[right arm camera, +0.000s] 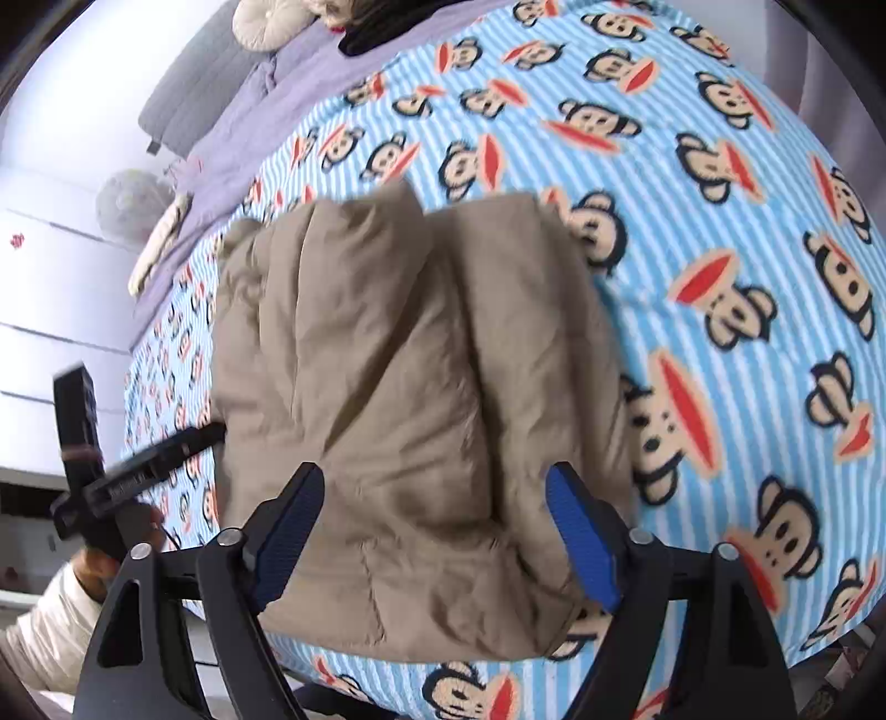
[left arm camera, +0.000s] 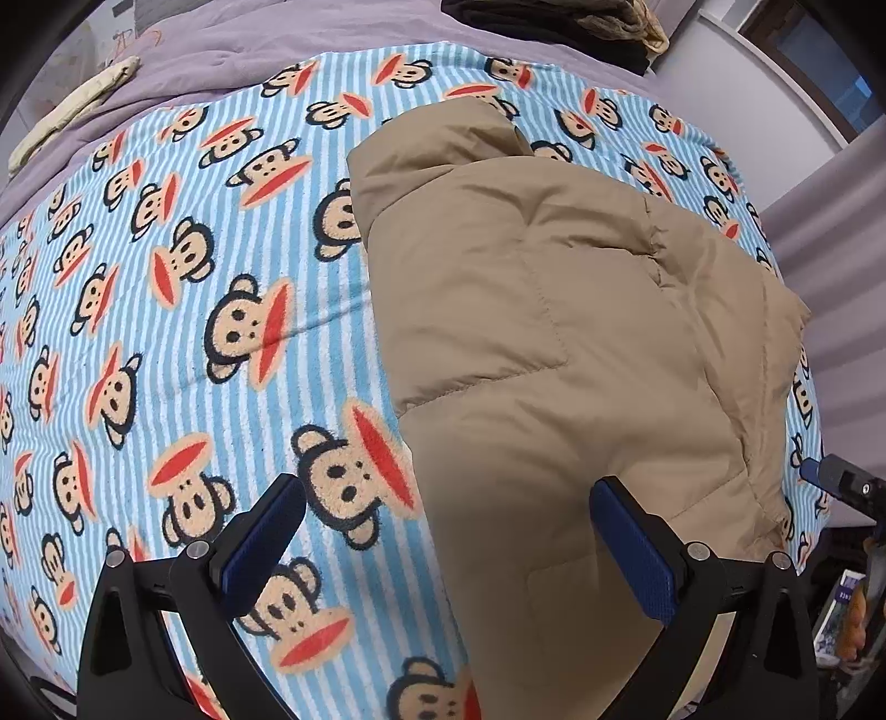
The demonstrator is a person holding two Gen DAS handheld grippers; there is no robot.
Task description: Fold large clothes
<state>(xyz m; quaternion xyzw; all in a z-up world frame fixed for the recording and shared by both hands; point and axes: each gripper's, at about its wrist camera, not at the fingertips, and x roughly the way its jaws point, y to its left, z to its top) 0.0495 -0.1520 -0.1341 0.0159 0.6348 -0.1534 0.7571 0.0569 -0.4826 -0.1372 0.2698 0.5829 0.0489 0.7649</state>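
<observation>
Left wrist view first, reading from its left edge: I see a cream cloth roll point(left arm camera: 72, 113) lying on the lilac bedsheet point(left arm camera: 232, 39) at the far left, then the blue-and-white striped monkey blanket point(left arm camera: 166, 310) spreading across most of the bed. My left gripper point(left arm camera: 446, 534) hangs over it with its jaws wide apart and nothing between the pads; one blue finger sits above the blanket, the other above the tan puffer jacket point(left arm camera: 554, 332). That jacket lies folded into a thick bundle on the right half of the blanket, collar end away from me. Behind it I make out a dark pile of clothes point(left arm camera: 554, 22) at the head of the bed, and a pale wall with a window point(left arm camera: 819, 66) at far right. On the right wrist view, from the left, I see white cabinet fronts point(right arm camera: 50, 310), a sleeve and hand point(right arm camera: 99, 565) gripping the other tool, a grey cushion point(right arm camera: 194, 94), then the jacket lying crumpled mid-frame. My right gripper point(right arm camera: 437, 531) stands spread open, pads clear of the jacket's near edge, which sits between them.
</observation>
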